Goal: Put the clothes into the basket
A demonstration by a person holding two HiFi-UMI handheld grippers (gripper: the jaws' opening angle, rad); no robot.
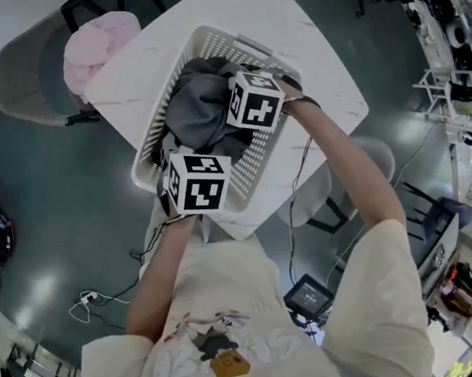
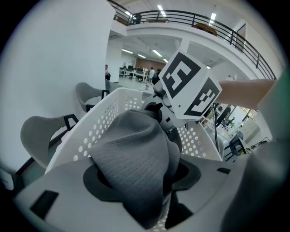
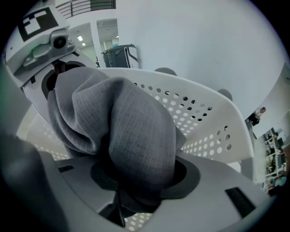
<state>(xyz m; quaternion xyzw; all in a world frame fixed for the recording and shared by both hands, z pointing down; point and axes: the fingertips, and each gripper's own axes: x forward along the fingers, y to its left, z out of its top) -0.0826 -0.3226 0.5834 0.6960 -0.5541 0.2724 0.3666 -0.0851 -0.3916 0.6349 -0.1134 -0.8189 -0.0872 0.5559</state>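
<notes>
The grey garment (image 1: 197, 111), a ribbed knit bunched into thick folds, is pinched by both tongs. The left tongs (image 2: 141, 192) are clenched on one wad of it and the right tongs (image 3: 141, 181) on another, and the cloth humps up between them. All of it sits inside the white perforated basket (image 1: 220, 42), which stands on the white marbled desk (image 1: 315, 71). Beside the desk, a pink cloth (image 1: 99, 45) lies on a grey chair (image 1: 22, 77).

A white marble bench (image 1: 314, 63) lies under the left tool (image 2: 142, 181). Off to that tool's left stands a grey chair (image 1: 22, 77). Behind the tool, cables (image 1: 88, 306) and a small black device (image 1: 309, 296) sit on the dark floor (image 1: 50, 206).
</notes>
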